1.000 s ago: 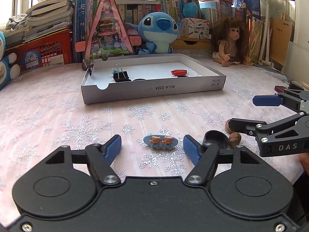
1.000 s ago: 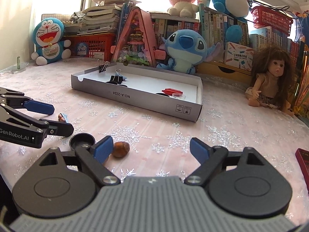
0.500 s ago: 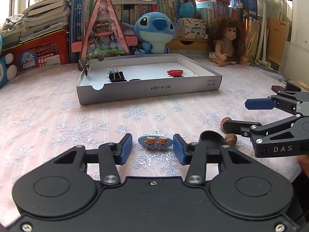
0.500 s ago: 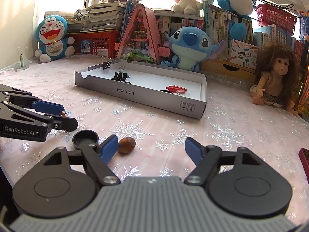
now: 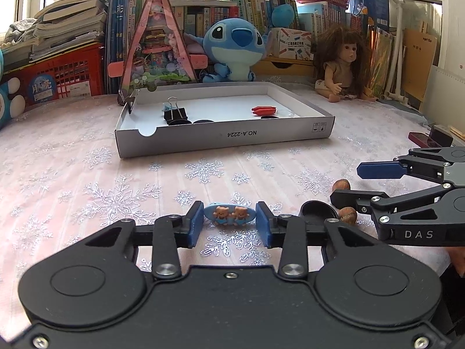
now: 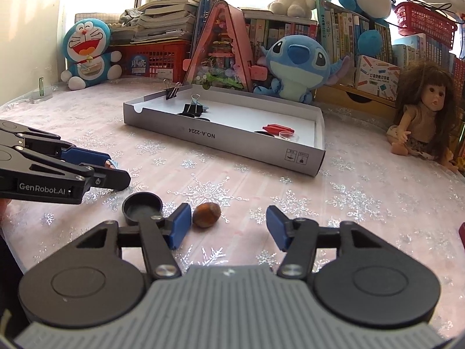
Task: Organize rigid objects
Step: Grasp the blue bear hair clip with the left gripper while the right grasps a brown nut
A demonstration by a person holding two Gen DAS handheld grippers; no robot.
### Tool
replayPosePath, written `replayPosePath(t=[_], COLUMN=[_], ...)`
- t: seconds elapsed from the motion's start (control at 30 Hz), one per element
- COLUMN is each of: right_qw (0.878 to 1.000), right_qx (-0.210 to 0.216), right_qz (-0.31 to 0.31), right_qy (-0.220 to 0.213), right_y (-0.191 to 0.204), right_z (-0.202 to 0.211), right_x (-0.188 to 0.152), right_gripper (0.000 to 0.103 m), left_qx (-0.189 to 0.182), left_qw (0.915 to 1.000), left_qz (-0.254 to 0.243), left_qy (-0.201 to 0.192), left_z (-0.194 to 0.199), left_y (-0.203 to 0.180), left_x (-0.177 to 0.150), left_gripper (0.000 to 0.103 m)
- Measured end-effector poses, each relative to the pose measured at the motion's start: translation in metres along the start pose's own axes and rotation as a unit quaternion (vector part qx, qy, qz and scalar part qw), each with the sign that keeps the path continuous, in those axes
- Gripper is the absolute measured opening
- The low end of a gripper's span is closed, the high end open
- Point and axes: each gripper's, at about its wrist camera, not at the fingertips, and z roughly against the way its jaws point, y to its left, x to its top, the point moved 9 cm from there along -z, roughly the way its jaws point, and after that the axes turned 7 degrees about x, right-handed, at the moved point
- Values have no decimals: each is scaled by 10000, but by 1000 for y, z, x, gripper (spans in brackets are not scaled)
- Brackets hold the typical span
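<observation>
A blue oval hair clip with two bears lies on the tablecloth between the pads of my left gripper, which have closed onto its two ends. My right gripper is open; a brown nut lies just inside its left pad. A black round cap sits left of that pad. In the left wrist view the cap and two nuts lie under the right gripper. The white box lid holds binder clips and a red clip.
Plush toys, books, a red crate and a pink triangular toy house line the back. A doll sits at the right. A dark red object lies at the right edge.
My left gripper has closed in from wide open onto the ends of the hair clip. My right gripper has narrowed a little and moved closer to the nut.
</observation>
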Motion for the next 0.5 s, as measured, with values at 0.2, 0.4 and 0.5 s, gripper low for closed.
replayPosePath(t=[0.2,0.4,0.5], right_qw=[9999,9998,9998], right_qx=[88,158,156], right_qz=[-54,-84,-120], right_qy=[41,54,33], right_y=[3,7,8], right_z=[-2,-2,-3], right_x=[-1,0,1], right_gripper=[52,34,28], left_qx=[-1,1,9], left_qw=[10000,10000,10000], left_qz=[5,18,48], left_qy=[2,7,9], left_z=[0,-1,-2], left_y=[0,-1,-2], left_x=[1,2,4], left_gripper=[37,37,37])
